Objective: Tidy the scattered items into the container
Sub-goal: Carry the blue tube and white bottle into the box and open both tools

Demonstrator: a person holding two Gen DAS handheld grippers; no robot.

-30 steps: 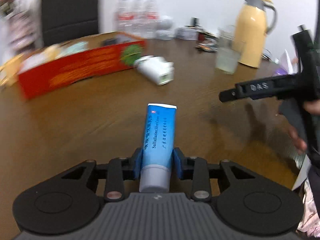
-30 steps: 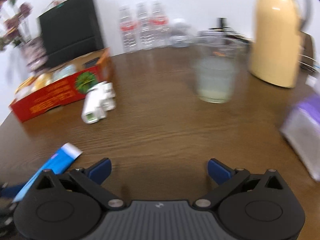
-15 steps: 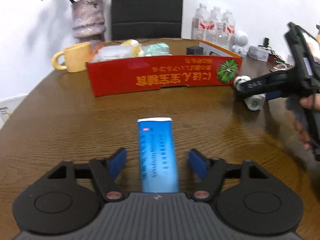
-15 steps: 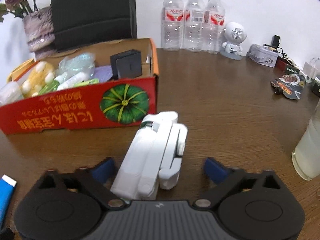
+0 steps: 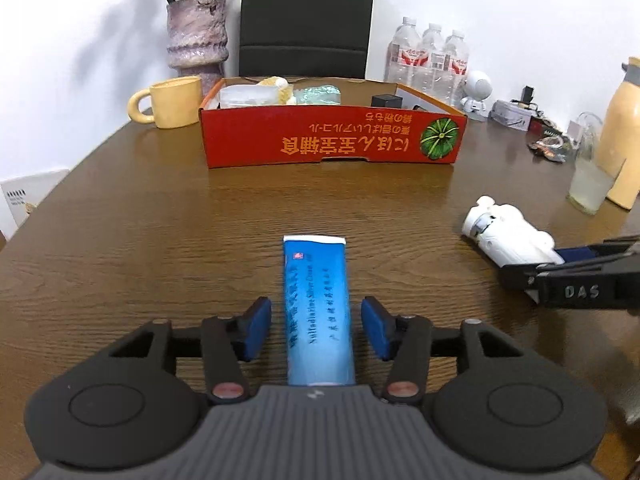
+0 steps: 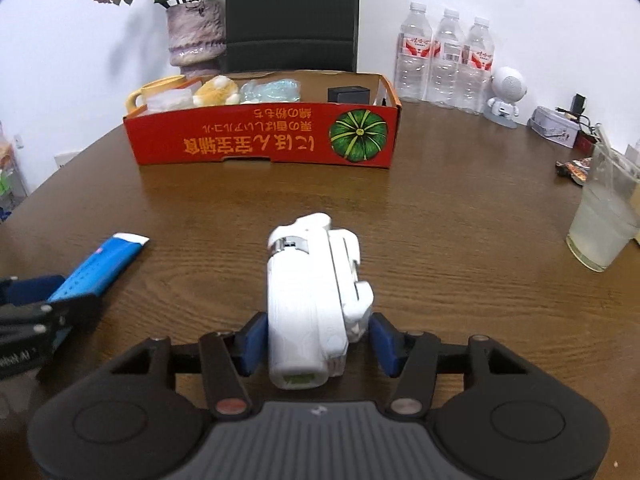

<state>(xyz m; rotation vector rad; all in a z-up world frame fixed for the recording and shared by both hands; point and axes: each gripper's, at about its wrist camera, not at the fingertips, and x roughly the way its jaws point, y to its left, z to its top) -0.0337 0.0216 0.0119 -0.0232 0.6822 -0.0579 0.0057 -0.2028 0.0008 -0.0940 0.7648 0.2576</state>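
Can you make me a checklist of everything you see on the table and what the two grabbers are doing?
Surface: brown wooden table.
Job's things: blue tube and white gadget lying on the table; red box partly filled.
Clutter: yellow mug, vase, water bottles, drink glass, toy robot, yellow jug.
Grippers: left gripper open around the tube; right gripper open around the gadget.
Cables: nothing seen.
Surroundings: black chair, white wall.

A second ago my left gripper (image 5: 316,330) clamped the blue tube (image 5: 317,308); now its pads stand apart and the tube lies free between them. My right gripper (image 6: 316,338) now straddles the white device (image 6: 312,300), pads nearly touching its sides.
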